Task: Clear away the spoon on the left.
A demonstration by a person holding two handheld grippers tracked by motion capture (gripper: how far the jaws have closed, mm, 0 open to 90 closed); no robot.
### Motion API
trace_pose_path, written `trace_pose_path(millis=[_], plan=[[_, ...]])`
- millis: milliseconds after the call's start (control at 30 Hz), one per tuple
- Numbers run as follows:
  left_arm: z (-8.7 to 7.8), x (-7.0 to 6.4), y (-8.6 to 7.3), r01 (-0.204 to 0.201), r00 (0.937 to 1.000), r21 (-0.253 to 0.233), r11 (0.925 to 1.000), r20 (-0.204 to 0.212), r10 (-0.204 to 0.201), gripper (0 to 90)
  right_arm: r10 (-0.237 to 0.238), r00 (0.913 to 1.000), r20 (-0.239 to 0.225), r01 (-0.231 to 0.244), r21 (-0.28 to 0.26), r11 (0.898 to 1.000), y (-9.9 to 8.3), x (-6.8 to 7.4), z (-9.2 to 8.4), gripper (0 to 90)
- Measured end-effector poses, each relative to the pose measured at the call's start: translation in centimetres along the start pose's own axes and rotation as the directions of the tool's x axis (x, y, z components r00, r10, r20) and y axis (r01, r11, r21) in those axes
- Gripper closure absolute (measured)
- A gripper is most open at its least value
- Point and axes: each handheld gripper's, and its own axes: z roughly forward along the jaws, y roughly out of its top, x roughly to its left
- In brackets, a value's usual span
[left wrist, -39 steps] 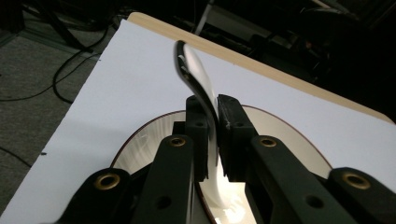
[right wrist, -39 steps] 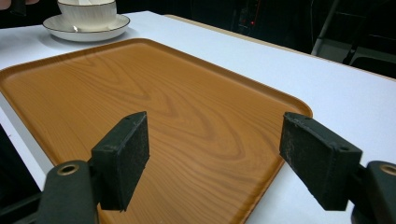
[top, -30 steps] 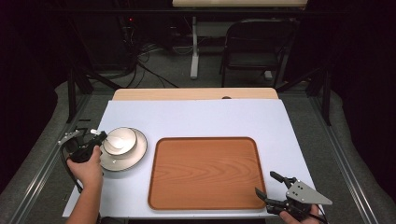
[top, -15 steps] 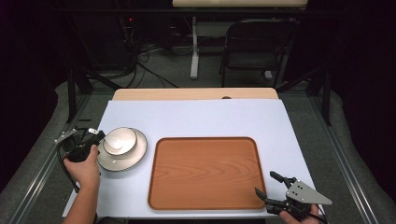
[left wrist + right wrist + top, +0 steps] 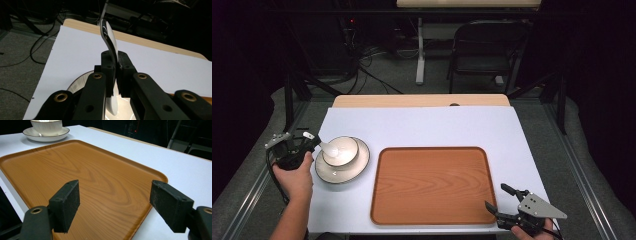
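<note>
Left gripper (image 5: pixel 314 144): at the table's left edge, jaws clamped together on the white spoon (image 5: pixel 109 42); in the left gripper view the pads (image 5: pixel 108 72) pinch it edge-on
Spoon: its handle rises past the jaws and is cut off against the dark background; the bowl end drops below them and is partly hidden; in the high view one white end rests in the bowl (image 5: pixel 341 150)
Bowl and saucer: bowl sits on the saucer (image 5: pixel 343 168), left of the tray; in the right gripper view the bowl's top is cut off by the frame edge
Left hand (image 5: pixel 298 176): holds the gripper body, just beside the saucer
Tray (image 5: pixel 432 184): wooden, bare, on the white table (image 5: pixel 422 127)
Right gripper (image 5: pixel 498 198): near the tray's front right corner, jaws wide apart, holding nothing; its hand is mostly cut off at the bottom edge
Background: a dark chair (image 5: pixel 484 52) and floor cables, hard to make out
</note>
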Motion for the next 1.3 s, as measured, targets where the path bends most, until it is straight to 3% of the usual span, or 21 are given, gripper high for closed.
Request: trace_pose_path(millis=[300,767,1067,1300], plan=[[-0.9,-1.6,1.3,-0.099,0.9951,0.018,0.9949,-0.005,0.099,85.3,0.000,1.0000,0.001,0.000,-0.001,1.000,0.0,0.0,0.0,23.6],[-1.8,-3.5,2.5,-0.175,0.9834,0.079,0.9814,0.061,0.171,85.2,-0.002,1.0000,0.002,0.002,-0.003,1.000,0.0,0.0,0.0,23.6],[-2.1,-5.2,2.8,-0.218,0.9712,0.115,0.9693,0.125,0.203,85.3,-0.003,1.0000,0.002,0.003,-0.004,1.000,0.0,0.0,0.0,23.6],[-2.0,-7.0,2.6,-0.265,0.9526,0.129,0.9555,0.188,0.239,85.2,-0.005,1.0000,0.002,0.005,-0.003,1.000,0.0,0.0,-0.1,23.6]])
